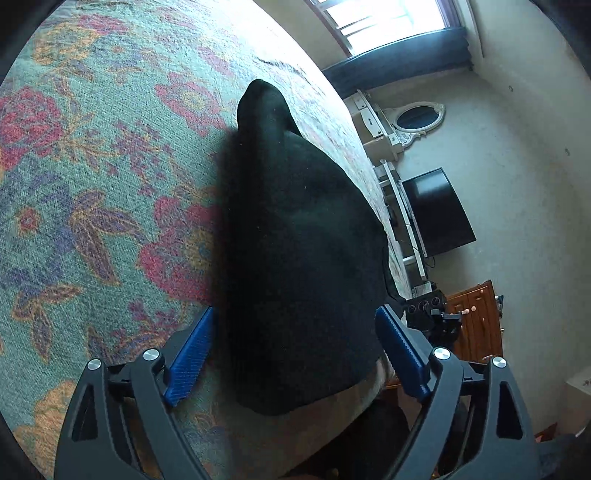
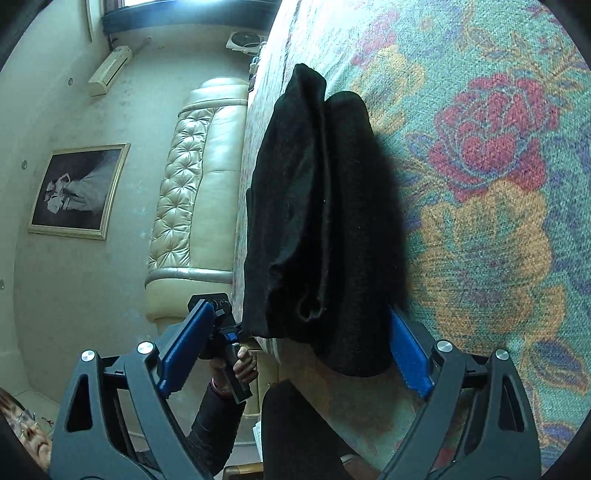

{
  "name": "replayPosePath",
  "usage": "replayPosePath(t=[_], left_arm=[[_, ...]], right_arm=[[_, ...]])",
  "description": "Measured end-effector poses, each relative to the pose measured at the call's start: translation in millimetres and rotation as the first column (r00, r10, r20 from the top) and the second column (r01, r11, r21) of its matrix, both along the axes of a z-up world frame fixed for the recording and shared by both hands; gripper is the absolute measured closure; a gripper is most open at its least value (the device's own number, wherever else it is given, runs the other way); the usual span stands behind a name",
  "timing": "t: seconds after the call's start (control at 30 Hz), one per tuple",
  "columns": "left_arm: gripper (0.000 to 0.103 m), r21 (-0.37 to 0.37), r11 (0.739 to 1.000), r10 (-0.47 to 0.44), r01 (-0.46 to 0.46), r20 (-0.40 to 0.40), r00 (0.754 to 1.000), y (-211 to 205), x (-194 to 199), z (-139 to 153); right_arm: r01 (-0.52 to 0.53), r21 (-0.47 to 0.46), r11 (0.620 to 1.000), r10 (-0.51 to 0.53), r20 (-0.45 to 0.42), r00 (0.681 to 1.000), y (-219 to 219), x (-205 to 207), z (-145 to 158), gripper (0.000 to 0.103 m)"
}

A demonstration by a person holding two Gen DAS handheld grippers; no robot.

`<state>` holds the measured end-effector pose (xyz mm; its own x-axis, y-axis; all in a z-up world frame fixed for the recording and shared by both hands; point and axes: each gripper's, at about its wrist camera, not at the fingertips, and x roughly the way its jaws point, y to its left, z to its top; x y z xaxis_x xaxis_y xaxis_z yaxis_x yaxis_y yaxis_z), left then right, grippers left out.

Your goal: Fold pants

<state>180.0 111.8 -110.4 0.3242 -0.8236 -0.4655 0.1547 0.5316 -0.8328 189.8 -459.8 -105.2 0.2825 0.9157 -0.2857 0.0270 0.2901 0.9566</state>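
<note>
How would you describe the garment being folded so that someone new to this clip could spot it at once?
Start from the bed, covered by a floral bedspread in teal, red and orange. Near its edge lie the black pants, folded into a long narrow stack with layered edges showing. They are the only plain dark thing on the patterned cover.

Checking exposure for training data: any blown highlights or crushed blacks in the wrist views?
Left wrist: window is blown out and glare washes the far floral bedspread; black pants read as a featureless mass. Right wrist: evener light, pants show fold lines, shadow on the right edge. Fisheye bending in both.
</note>
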Motion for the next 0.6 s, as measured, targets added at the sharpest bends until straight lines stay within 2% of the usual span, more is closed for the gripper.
replayPosePath(t=[0.07, 0.17, 0.23, 0.3, 0.4, 0.43, 0.6], left_arm=[[0.017, -0.045, 0.999, -0.009, 0.008, -0.037, 0.999, 0, -1, -3], [0.017, -0.054, 0.998, -0.011, 0.009, -0.043, 0.999, 0, -3, -5], [0.017, -0.045, 0.999, -0.017, 0.015, -0.045, 0.999, -2, -4, -6], [0.017, -0.002, 0.999, -0.05, 0.049, -0.032, 0.998, -11, -2, -3], [0.015, 0.053, 0.996, -0.071, 0.072, -0.012, 0.997, -23, -8, -3], [0.014, 0.055, 0.996, -0.069, 0.07, -0.014, 0.997, -23, -8, -4], [0.014, 0.054, 0.997, -0.061, 0.061, 0.004, 0.998, -24, -9, -4]], right_arm=[[0.004, 0.002, 1.0, -0.004, 0.001, 1.0, 0, 0, 0, 0.013], [0.005, -0.021, 1.0, -0.005, 0.01, 1.0, 3, -1, 1, 0.013], [0.0, -0.047, 0.999, 0.001, 0.023, 1.0, 6, -3, 2, 0.013], [-0.013, -0.085, 0.996, 0.016, 0.029, 0.999, 9, -4, 4, 0.015], [-0.014, -0.146, 0.989, 0.017, 0.014, 1.0, 11, -5, 1, 0.032], [-0.011, -0.149, 0.989, 0.013, 0.007, 1.0, 10, -6, -1, 0.041], [0.003, -0.142, 0.99, -0.003, -0.002, 1.0, 3, -11, -10, 0.065]])
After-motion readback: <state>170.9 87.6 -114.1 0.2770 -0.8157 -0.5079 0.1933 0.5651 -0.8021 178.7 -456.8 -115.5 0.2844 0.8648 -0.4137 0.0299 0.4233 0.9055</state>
